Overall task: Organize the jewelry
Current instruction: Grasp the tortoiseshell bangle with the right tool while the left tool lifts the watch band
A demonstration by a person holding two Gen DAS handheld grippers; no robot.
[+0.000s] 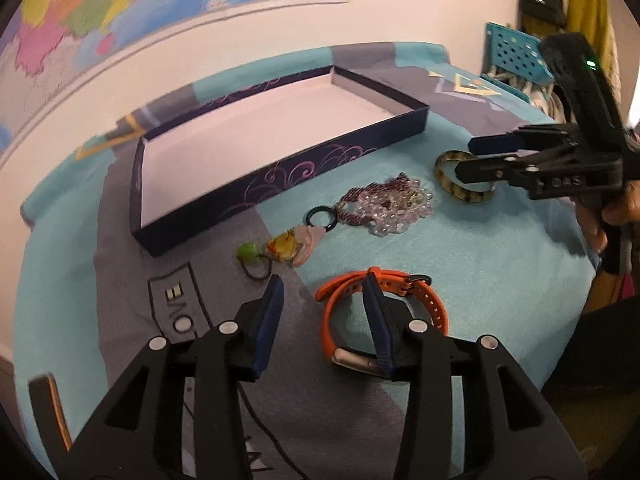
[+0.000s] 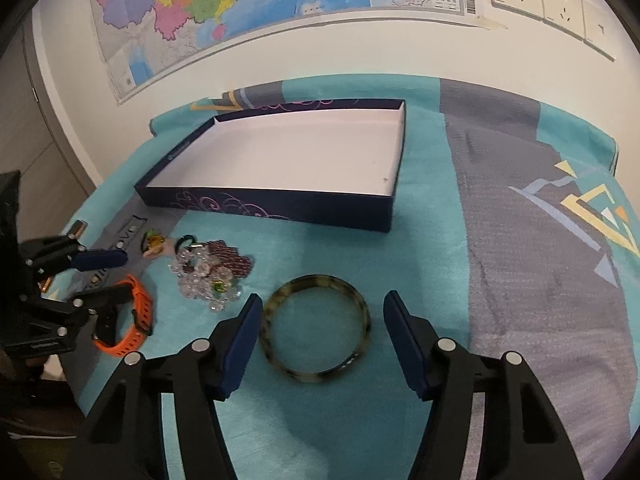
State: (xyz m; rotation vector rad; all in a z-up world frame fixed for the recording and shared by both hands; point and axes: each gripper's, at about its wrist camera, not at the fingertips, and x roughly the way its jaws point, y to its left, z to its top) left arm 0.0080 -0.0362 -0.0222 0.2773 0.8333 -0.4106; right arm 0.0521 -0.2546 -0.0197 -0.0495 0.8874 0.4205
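An open dark-blue box [image 1: 280,176] [image 2: 280,204] with a white inside lies on a teal and grey cloth. In front of it lie a heap of clear and maroon beads [image 1: 388,200] [image 2: 212,272], a green ring with stone pendants [image 1: 288,244] [image 2: 160,244], an orange watch [image 1: 384,312] [image 2: 132,320] and a mottled bangle [image 1: 464,180] [image 2: 316,328]. My left gripper [image 1: 324,284] [image 2: 120,276] is open over the watch strap. My right gripper [image 2: 320,304] [image 1: 468,156] is open, its fingers on either side of the bangle.
A map [image 2: 240,4] and wall sockets [image 2: 552,0] are on the wall behind the table. A teal perforated crate [image 1: 516,56] and hanging clothes [image 1: 568,4] stand past the table's far right. The cloth's grey part [image 2: 540,240] lies to the right.
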